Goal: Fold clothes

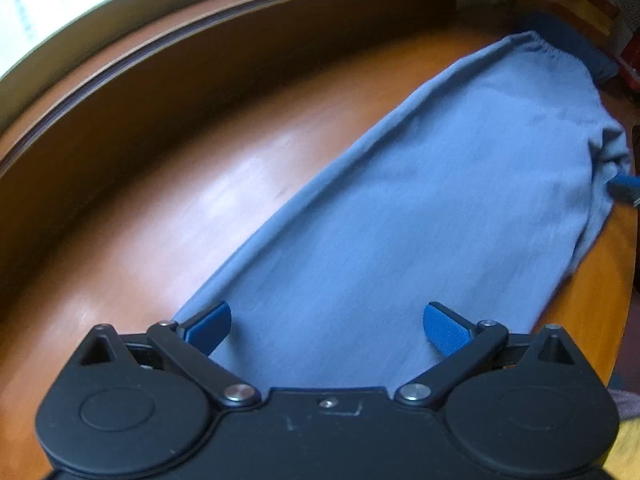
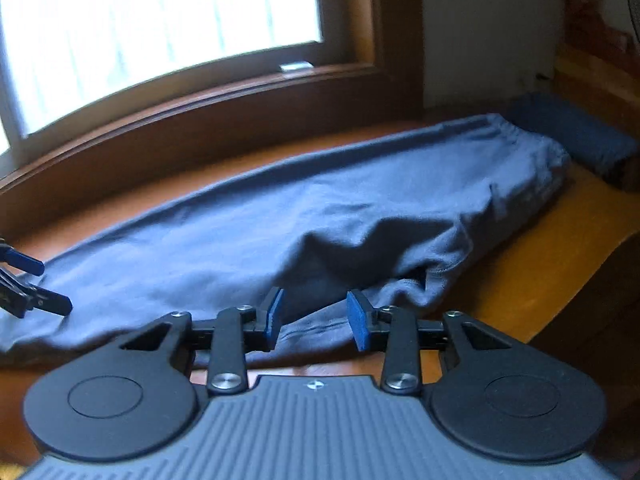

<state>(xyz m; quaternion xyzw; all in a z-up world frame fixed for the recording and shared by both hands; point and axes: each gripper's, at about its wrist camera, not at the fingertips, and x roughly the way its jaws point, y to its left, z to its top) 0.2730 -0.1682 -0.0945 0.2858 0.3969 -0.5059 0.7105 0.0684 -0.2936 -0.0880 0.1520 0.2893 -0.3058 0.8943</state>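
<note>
A pair of blue-grey trousers [image 1: 420,208] lies lengthwise on the wooden table [image 1: 160,208], folded leg over leg, waistband at the far end. My left gripper [image 1: 326,326] is open wide above the leg end, holding nothing. In the right wrist view the trousers [image 2: 248,224] stretch left to right, bunched near the crotch. My right gripper [image 2: 314,318] is open, its pads just above the rumpled near edge. The left gripper [image 2: 36,284] shows open at the far left over the leg end. A right fingertip [image 1: 626,186] shows at the trousers' right edge.
A folded dark blue cloth [image 2: 576,136] lies past the waistband by the wall. A wooden window sill [image 2: 200,108] runs along the table's far side. The table's near edge [image 2: 580,260] drops off at the right.
</note>
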